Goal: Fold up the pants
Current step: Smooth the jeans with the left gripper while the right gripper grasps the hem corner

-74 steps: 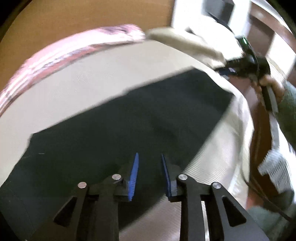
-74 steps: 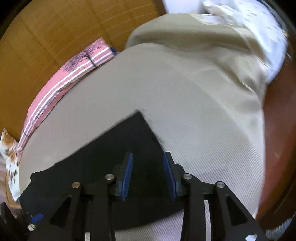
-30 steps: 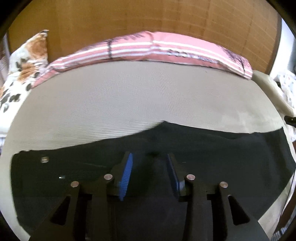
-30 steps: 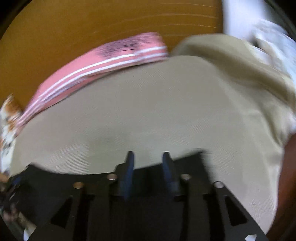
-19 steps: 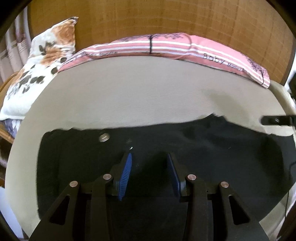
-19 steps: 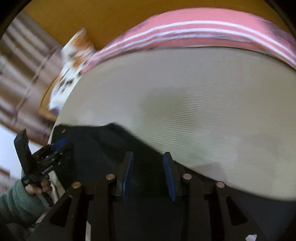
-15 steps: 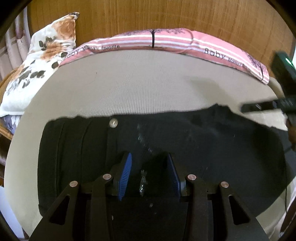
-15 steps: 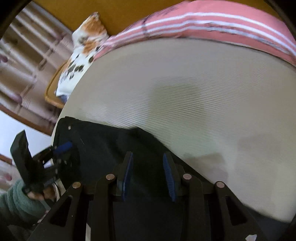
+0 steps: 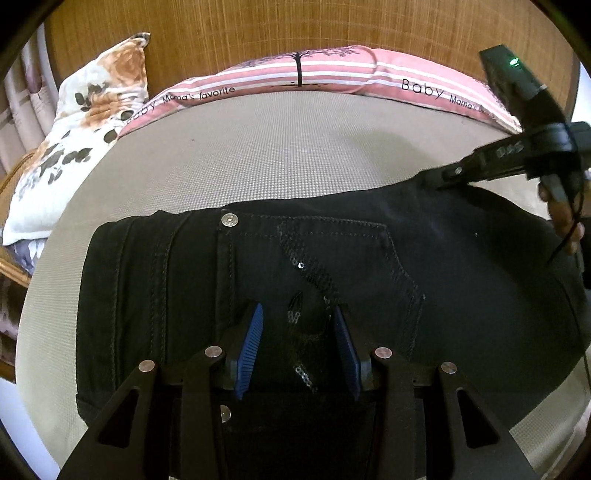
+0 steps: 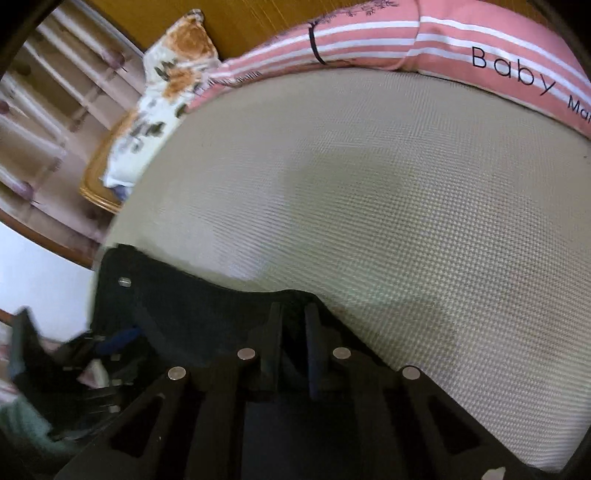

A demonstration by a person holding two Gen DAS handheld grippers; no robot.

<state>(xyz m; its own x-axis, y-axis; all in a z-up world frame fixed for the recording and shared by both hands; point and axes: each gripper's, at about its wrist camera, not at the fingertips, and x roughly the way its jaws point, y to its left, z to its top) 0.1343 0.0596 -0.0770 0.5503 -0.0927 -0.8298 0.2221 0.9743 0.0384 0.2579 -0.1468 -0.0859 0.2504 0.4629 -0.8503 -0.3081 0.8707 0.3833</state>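
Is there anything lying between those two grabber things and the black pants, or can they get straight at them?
Nothing visible is in the way. The left gripper hangs open right over the black pants, and the right gripper has narrowed at their far edge. The beige mattress beyond holds only pillows along the headboard.

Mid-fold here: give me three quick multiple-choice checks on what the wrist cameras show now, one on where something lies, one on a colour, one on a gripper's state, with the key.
1. Where is the pink striped pillow?
A. on the pants
B. along the far edge of the bed, against the wooden headboard
C. on the floor

2. What colour are the pants?
A. black
B. beige
C. pink

3. How is the left gripper?
A. shut flat on a pillow
C. out of view
B. open, its blue pads apart over the pants

Key: 1 B, the pillow runs along the far side of the beige bed cover below the headboard. 2 A, the cloth is black with a metal button. 3 B, a clear gap shows between the pads.
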